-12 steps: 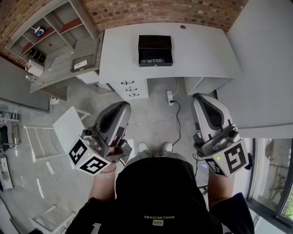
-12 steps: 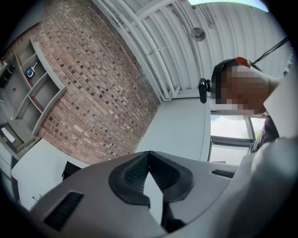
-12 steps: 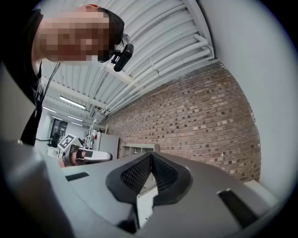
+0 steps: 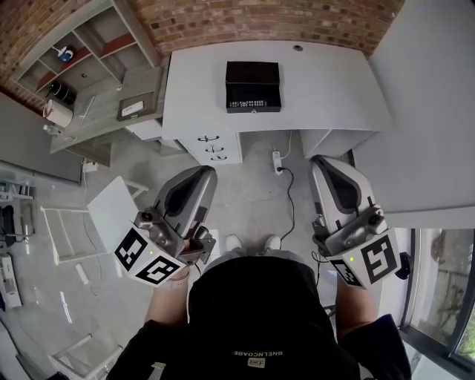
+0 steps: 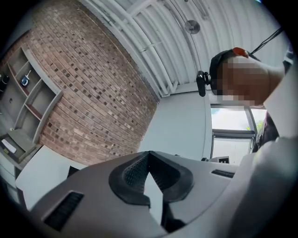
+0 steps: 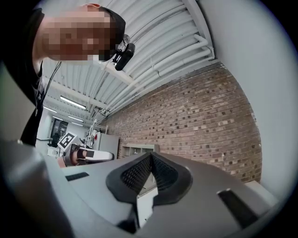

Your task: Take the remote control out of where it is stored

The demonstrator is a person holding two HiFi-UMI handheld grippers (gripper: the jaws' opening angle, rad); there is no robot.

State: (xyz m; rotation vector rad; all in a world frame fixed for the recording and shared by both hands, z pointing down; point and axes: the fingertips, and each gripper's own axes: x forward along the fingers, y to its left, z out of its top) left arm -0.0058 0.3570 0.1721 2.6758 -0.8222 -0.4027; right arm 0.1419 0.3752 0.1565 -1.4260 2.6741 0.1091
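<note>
At far left a grey shelf unit (image 4: 82,63) stands against the brick wall (image 4: 245,18), its side just beside the left edge of the white worktop (image 4: 334,82). Below it, a white panel (image 4: 111,211) and loose frames lie on the concrete floor (image 4: 256,193), crowding that side of the left tongs (image 4: 202,174). The left tongs are clenched, tips together with nothing between them. They are held low near the person's body, well short of the worktop.

Left of the worktop's centre, near its front edge, sits an open black box (image 4: 253,74). The remote control (image 4: 249,104) lies inside along the box's near wall. White drawers (image 4: 213,145) sit under that edge. Bare floor, crossed only by a power strip (image 4: 277,159) and its cable, separates both tongs from the worktop.

The right tongs (image 4: 326,160) are likewise clenched and empty, close beside a pale wall (image 4: 430,111) at right.
</note>
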